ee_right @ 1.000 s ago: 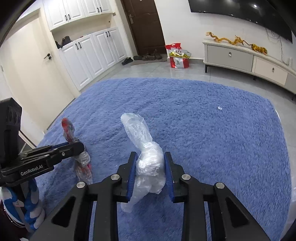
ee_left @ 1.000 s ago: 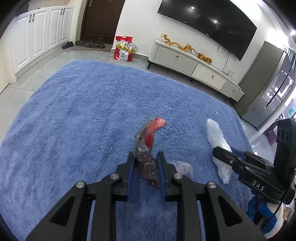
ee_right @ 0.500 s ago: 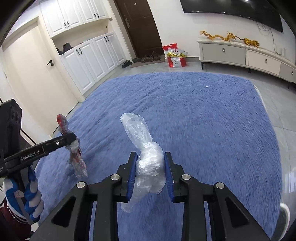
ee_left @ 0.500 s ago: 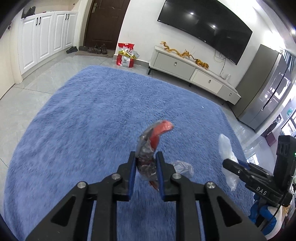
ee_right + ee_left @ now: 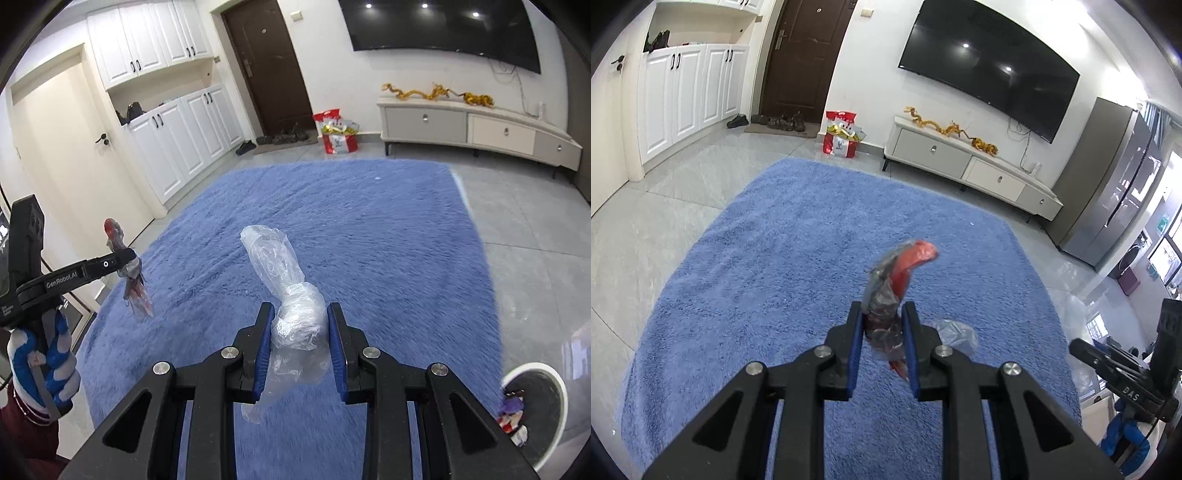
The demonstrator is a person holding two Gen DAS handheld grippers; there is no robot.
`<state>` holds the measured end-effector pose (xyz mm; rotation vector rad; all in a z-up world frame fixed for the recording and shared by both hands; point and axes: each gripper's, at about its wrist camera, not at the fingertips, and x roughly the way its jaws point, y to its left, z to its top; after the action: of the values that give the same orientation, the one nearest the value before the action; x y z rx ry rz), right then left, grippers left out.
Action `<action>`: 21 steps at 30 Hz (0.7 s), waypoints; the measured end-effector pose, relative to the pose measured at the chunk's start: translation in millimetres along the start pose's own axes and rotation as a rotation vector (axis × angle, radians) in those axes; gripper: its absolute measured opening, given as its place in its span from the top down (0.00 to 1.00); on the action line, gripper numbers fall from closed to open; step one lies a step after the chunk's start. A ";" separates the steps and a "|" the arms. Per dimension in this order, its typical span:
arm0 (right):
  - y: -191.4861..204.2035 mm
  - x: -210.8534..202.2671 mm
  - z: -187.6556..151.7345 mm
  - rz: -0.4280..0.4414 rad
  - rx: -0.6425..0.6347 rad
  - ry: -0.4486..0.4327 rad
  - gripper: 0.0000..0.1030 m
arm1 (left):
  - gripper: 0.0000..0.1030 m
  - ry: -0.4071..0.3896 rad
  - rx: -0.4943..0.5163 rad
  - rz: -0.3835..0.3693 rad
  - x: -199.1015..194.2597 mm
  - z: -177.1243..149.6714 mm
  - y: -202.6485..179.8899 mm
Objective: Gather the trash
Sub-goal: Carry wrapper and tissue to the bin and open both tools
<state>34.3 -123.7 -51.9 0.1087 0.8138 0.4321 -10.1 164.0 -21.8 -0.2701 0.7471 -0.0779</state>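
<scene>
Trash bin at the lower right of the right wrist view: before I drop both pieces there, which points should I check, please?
1. Left gripper shut on red wrapper: ok.
2. Right gripper shut on clear plastic bag: ok.
3. White trash bin visible, mouth open: ok.
4. Room left in bin: ok, some trash inside.
5. Blue rug free of more trash: not ok, small white scrap remains.
</scene>
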 end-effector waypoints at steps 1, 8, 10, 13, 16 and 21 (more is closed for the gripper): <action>-2.5 -6.4 -2.0 -0.008 0.005 -0.008 0.72 | 0.81 -0.006 0.009 0.000 -2.6 -0.7 -3.4; -33.0 -55.0 -31.9 -0.086 0.072 -0.053 0.72 | 0.81 -0.026 0.090 -0.004 -12.7 -8.4 -33.1; -44.0 -67.5 -43.5 -0.108 0.105 -0.061 0.72 | 0.81 -0.024 0.120 -0.004 -11.5 -11.1 -43.1; -60.9 -76.9 -55.6 -0.139 0.152 -0.067 0.72 | 0.81 -0.016 0.167 -0.004 -6.2 -14.7 -58.0; -84.4 -81.7 -67.3 -0.183 0.207 -0.068 0.72 | 0.81 0.006 0.210 -0.003 4.1 -17.5 -71.9; -127.3 -84.2 -80.0 -0.237 0.309 -0.082 0.72 | 0.81 0.041 0.282 0.001 24.0 -22.5 -98.3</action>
<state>-32.3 -279.7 -82.3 0.3113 0.7975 0.0760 -5.3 60.6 -26.8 0.0003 0.7672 -0.1870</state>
